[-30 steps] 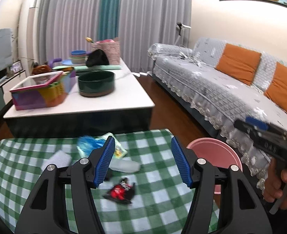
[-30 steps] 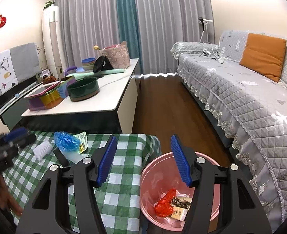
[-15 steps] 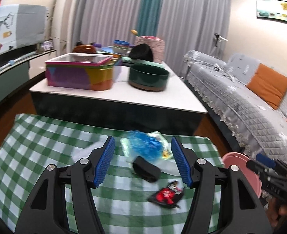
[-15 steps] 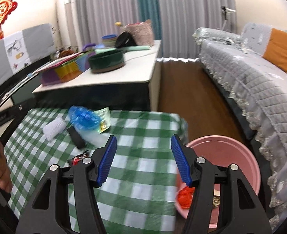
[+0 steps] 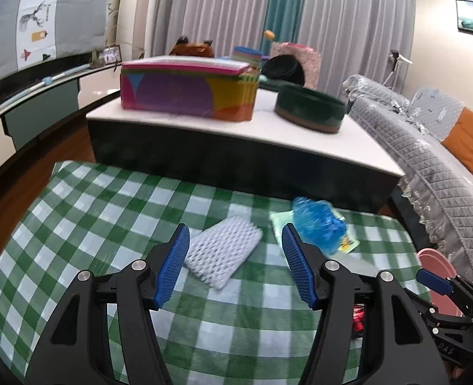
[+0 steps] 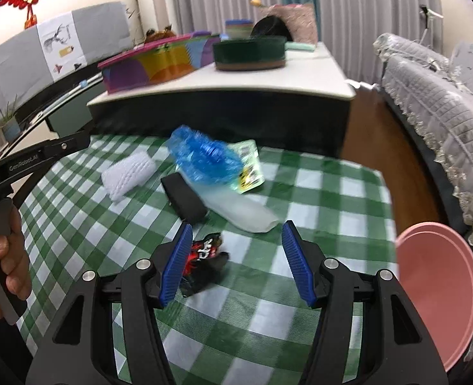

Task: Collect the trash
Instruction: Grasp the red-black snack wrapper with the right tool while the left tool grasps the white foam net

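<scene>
I see a low counter [image 6: 316,192] covered with a green-and-white checked cloth. Directly on it lie a white foam mesh sleeve [image 5: 223,252], a crumpled blue plastic wrapper [image 6: 204,160] resting on a pale green printed packet [image 6: 249,166], a flat black oblong object [image 6: 185,199], a clear plastic bag [image 6: 246,211] and a red-and-black snack wrapper [image 6: 204,256]. The sleeve lies apart from the rest.

Foam sleeve [image 6: 128,174] at ten o'clock on the table [image 6: 316,192], crumpled bag [image 6: 204,160] at twelve, snack wrapper [image 6: 204,256] nearest, bin [image 6: 438,288] off at three.
</scene>
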### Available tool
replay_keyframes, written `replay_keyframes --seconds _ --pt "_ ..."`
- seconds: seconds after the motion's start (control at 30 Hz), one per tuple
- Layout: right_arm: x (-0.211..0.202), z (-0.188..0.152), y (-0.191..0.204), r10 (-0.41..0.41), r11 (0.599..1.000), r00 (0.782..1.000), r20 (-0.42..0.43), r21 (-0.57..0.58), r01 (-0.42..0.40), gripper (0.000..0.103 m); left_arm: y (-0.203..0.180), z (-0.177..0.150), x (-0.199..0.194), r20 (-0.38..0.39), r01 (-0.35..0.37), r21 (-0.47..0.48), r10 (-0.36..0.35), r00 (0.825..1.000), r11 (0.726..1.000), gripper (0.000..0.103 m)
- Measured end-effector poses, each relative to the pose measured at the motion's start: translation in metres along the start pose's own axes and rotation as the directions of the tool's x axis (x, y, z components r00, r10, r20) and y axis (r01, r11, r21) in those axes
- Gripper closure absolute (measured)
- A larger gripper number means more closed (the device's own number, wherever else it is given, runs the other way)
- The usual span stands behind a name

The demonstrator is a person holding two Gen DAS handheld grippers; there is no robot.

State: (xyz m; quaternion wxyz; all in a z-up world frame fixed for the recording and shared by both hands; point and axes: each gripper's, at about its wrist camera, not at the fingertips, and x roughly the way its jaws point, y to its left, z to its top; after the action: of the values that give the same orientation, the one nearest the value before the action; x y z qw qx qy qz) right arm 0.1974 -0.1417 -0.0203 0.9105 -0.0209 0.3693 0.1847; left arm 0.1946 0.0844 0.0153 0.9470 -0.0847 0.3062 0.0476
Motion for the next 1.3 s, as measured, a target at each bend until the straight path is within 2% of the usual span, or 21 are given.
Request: replay_keyframes --seconds 0.23,0.5,0.73,0.83,0.93,1.0,1.07,1.2,1.3 --pt "0.038 -0.01 0.003 0.073 0.997 0.991 -0.112 0.035 -0.07 0.045 0.014 -0.01 0.039 -0.09 -0.01 -0.055 0.005 0.996 0.998 0.044" --pt "0.045 -0.011 0.005 0.084 0.996 0.987 -0.134 0.018 -0.083 0.045 0.025 -0.026 0.077 -0.184 -0.021 -0.141 -0.006 0.983 0.99 0.044" --pt "0.046 -0.012 0.002 0.122 0.992 0.981 -0.153 0.033 -0.119 0.046 0.022 -0.032 0.086 -0.214 -0.022 -0.157 -0.012 0.977 0.987 0.044" --pt "0.044 -0.013 0.007 0.134 0.991 0.979 -0.156 0.014 -0.133 0.048 0.02 -0.032 0.085 -0.216 -0.02 -0.153 -0.013 0.976 0.988 0.061" --pt "0.042 -0.014 0.009 0.147 0.989 0.977 -0.158 0.0 -0.149 0.058 0.021 -0.032 0.081 -0.215 -0.017 -0.155 -0.017 0.977 0.988 0.075" --pt "0.041 -0.014 0.011 0.145 0.989 0.976 -0.161 -0.015 -0.149 0.069 0.02 -0.031 0.08 -0.214 -0.01 -0.157 -0.024 0.977 0.987 0.086" --pt "0.04 -0.014 0.011 0.149 0.988 0.976 -0.162 -0.019 -0.154 0.07 0.018 -0.031 0.076 -0.207 -0.005 -0.15 -0.027 0.978 0.989 0.095" --pt "0.032 -0.015 0.015 0.138 0.988 0.98 -0.143 -0.049 -0.146 0.076 0.015 -0.029 0.067 -0.184 -0.004 -0.131 -0.02 0.983 0.991 0.097" --pt "0.025 -0.015 0.014 0.13 0.989 0.983 -0.128 -0.052 -0.138 0.078 0.014 -0.026 0.058 -0.16 -0.001 -0.123 -0.019 0.987 0.992 0.097"
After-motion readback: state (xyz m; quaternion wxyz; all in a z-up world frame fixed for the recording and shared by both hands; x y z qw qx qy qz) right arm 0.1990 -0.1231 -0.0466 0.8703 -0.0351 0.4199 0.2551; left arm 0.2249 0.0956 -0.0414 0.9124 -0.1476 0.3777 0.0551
